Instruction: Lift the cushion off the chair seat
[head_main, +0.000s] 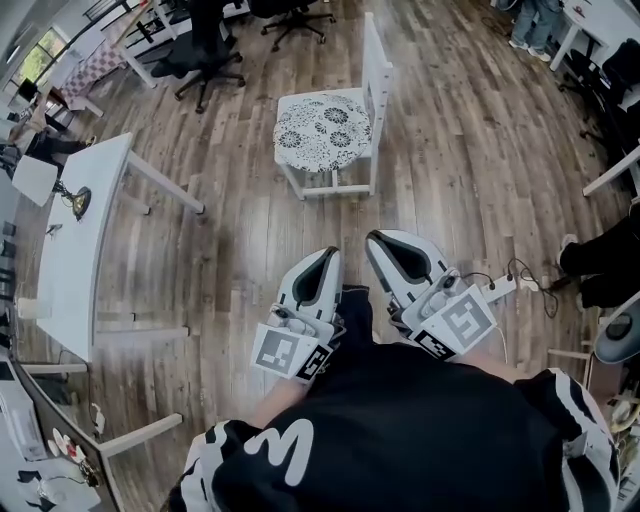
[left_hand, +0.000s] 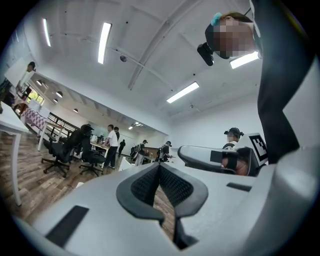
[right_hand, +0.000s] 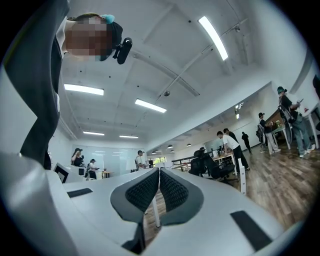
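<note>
While I hold my left hand-held gripper (head_main: 320, 266) and right hand-held gripper (head_main: 388, 252) side by side close to my body, both have their jaws pressed together on nothing. Well ahead across the wooden floor (head_main: 470, 170), the patterned cushion (head_main: 322, 130) lies on the white chair (head_main: 378, 62) seat.

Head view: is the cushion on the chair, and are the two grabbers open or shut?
Patterned cushion: lying flat on the seat, untouched.
White chair: upright on the wooden floor.
Left gripper: shut, empty, short of the chair.
Right gripper: shut, empty, short of the chair.
</note>
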